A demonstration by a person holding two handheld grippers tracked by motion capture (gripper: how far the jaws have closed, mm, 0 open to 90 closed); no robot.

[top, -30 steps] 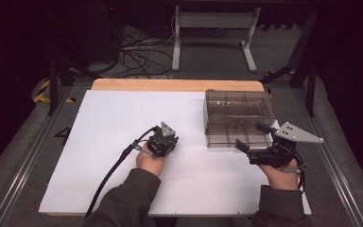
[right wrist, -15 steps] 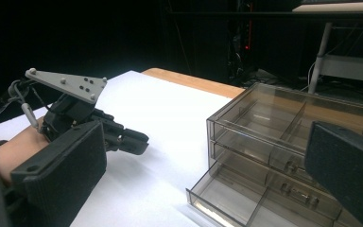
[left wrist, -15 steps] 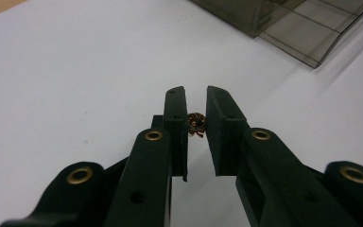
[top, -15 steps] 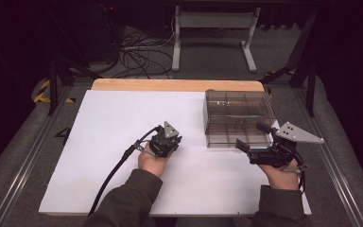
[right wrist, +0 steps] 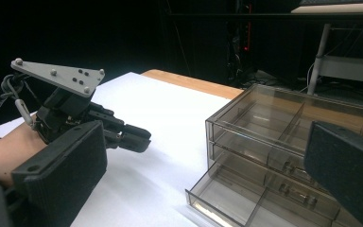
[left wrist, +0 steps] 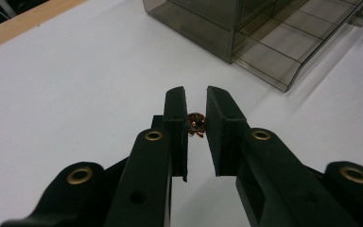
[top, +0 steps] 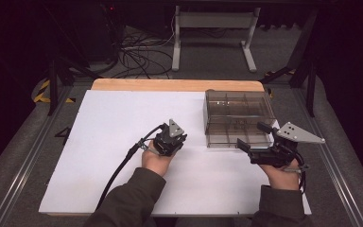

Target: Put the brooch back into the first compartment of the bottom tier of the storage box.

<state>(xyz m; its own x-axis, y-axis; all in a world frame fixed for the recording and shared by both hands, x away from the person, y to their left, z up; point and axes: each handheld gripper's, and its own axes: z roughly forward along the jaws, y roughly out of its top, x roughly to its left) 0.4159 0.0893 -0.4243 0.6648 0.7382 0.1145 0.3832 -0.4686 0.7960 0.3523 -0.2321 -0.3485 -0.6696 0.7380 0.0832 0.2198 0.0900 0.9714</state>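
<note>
- a white sheet (top: 123, 142) is covering the wooden table, and beyond it a dark room with cables and a metal stand is sitting in shadow.
- a smoky clear drawer box (top: 236, 111) is standing at the far right of the sheet, with its lower drawer (right wrist: 246, 198) pulled out toward the person, probably so something can be dropped into its divided compartments.
- the left gripper (left wrist: 196, 111) is angling down at the sheet near the middle, its jaws standing a narrow gap apart with a small coppery object (left wrist: 196, 124) lying between their tips; it is looking like the jaws are bracketing the piece, though i cannot tell whether they are actually touching it.
- that object is too small to identify; it is resting on the white sheet, well short of the box.
- the right gripper (top: 255, 137) is hovering just in front of the open drawer, jaws spread wide and gripping nothing, seemingly placed there to steady or work the drawer.
- judging from this layout, the step in hand is picking the piece up.
</note>
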